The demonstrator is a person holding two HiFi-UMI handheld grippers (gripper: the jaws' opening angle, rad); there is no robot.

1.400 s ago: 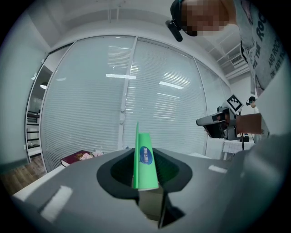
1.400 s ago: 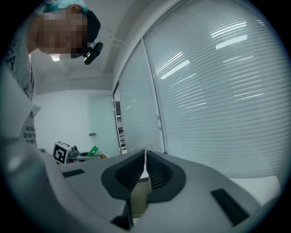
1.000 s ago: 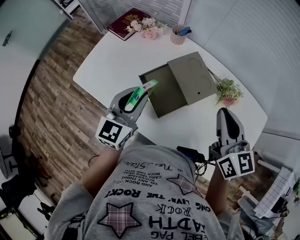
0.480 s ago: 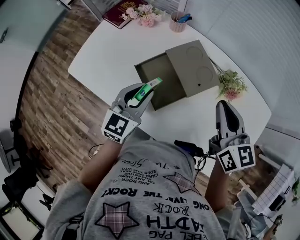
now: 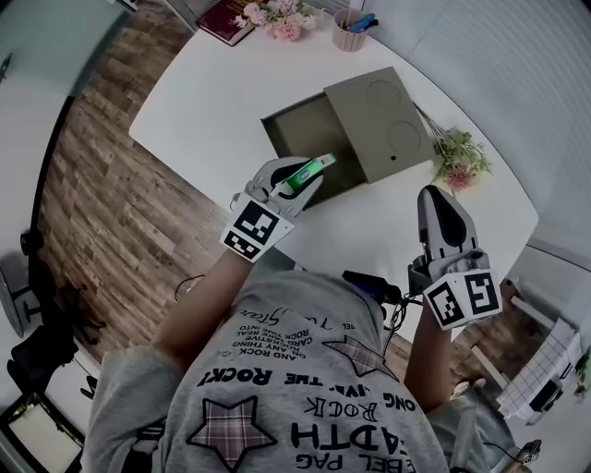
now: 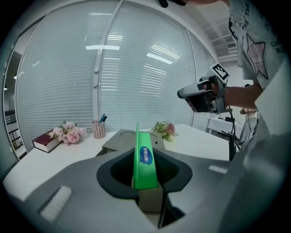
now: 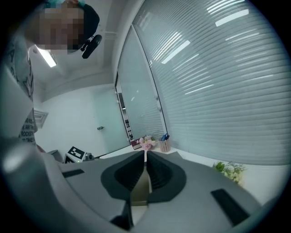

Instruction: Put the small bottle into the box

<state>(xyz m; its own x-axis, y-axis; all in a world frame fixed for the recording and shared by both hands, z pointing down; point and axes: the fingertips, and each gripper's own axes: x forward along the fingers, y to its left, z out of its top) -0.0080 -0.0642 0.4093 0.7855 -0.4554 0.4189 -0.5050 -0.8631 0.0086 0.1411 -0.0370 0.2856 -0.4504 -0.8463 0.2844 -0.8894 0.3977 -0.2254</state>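
A flat green small bottle (image 5: 312, 170) with a blue label is clamped between the jaws of my left gripper (image 5: 310, 177), and its tip sticks out past them. The gripper hovers at the near edge of the grey-green box (image 5: 277, 125), whose lid (image 5: 383, 125) is slid off to the right so the left part lies open. In the left gripper view the green small bottle (image 6: 144, 159) stands edge-on, with the box (image 6: 119, 139) just beyond it. My right gripper (image 5: 432, 196) is shut and empty, held over the table's near right part, apart from the box.
At the table's far edge stand a pen cup (image 5: 349, 32), pink flowers (image 5: 277, 17) and a dark red book (image 5: 220, 14). Another flower sprig (image 5: 457, 157) lies right of the box lid. The white table (image 5: 203, 102) ends at wooden floor on the left.
My left gripper has carried the green bottle forward and down, from short of the box to its near edge. The right gripper has sunk a little.
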